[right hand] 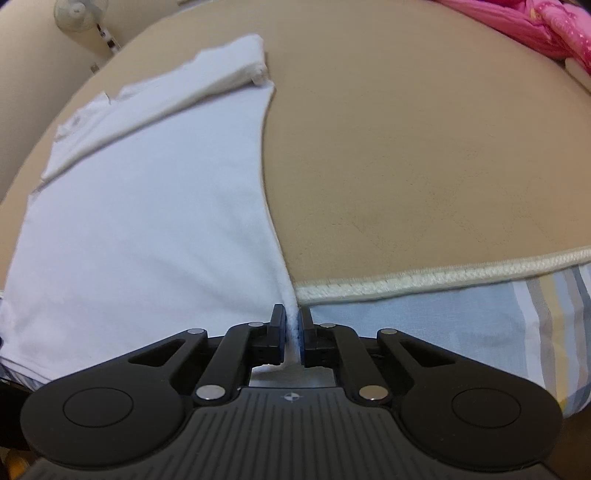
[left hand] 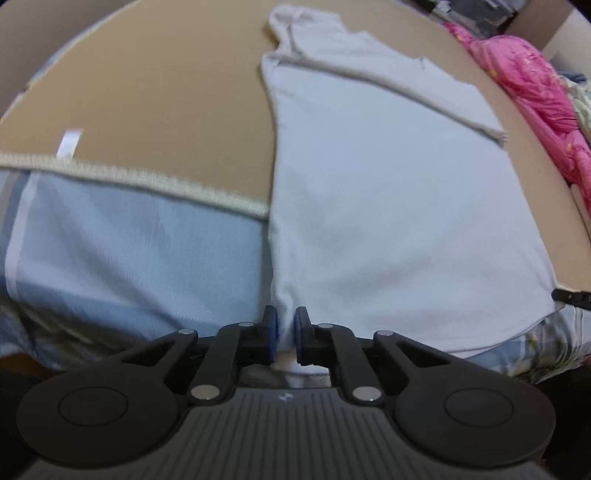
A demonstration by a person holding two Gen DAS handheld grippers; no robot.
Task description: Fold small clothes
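Note:
A white garment [left hand: 388,206] lies flat on a tan mat [left hand: 166,110], with its sleeves folded in across the far end. My left gripper [left hand: 285,334] is shut on its near left corner. In the right wrist view the same white garment [right hand: 147,221] spreads to the left on the tan mat [right hand: 424,155]. My right gripper [right hand: 293,336] is shut on its near right corner, at the mat's corded edge. Both corners sit pinched between the blue pads.
The mat's pale corded border [left hand: 147,181] [right hand: 443,275] runs along the near side, over a blue striped sheet [left hand: 129,251] [right hand: 480,325]. A pink quilt [left hand: 535,92] [right hand: 535,22] is bunched at the far right. A fan [right hand: 74,14] stands at the far left.

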